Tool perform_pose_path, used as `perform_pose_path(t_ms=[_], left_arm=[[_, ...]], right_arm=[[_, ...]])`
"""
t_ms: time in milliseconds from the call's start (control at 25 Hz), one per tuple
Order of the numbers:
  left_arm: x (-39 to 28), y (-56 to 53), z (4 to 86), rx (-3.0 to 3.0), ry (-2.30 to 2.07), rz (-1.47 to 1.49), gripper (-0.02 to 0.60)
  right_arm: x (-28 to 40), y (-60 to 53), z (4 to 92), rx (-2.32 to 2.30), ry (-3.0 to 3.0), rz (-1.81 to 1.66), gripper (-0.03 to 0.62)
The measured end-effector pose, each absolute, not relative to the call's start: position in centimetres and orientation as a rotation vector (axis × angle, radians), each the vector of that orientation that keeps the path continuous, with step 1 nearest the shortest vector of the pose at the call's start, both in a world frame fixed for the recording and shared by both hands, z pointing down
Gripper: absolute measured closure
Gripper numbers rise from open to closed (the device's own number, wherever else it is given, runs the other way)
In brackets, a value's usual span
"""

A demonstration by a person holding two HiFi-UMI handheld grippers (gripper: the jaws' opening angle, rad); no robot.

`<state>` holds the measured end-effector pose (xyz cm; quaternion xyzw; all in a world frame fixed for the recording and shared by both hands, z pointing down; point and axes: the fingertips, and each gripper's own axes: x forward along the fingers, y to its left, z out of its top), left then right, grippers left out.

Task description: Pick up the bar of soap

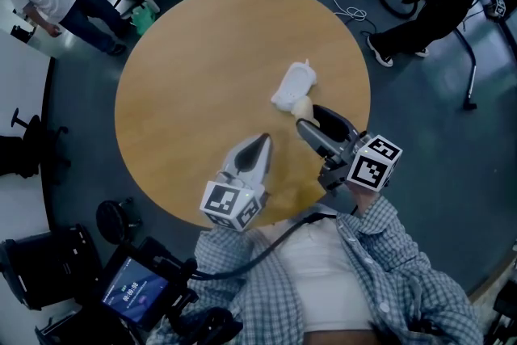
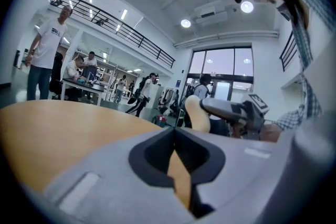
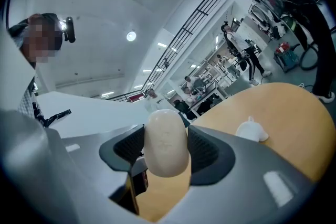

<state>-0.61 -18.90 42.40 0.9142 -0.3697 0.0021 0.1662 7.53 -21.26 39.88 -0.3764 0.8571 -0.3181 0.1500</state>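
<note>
The right hand-held gripper (image 1: 309, 116) has its jaws wide apart and pressed on the bar of soap (image 1: 301, 107), one dark ribbed pad on each side. Its own view shows this best: the pale, rounded bar fills the gap between the pads, with the wooden counter (image 1: 194, 77) below it. That view also shows the white soap dish (image 3: 252, 130) lying apart from the bar, farther out on the counter. From the head view the bar looks as if it sits just beside the dish, and only a small pale end of it shows at the jaw tips.

The left hand-held gripper (image 1: 260, 143) is closed with nothing in it. Its own view shows the jaw tips meeting and, beyond them, the bar standing upright in the right hand-held gripper
</note>
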Motion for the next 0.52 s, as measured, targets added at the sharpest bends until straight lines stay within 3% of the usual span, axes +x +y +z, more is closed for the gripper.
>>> perform_pose_path(t_ms=[520], left_arm=[[-0.57,-19.11,42.45,2.595,-1.046,0.020,0.583]], right_arm=[[6.95,-21.47,40.41,-1.085,2.504,-0.918,0.332]])
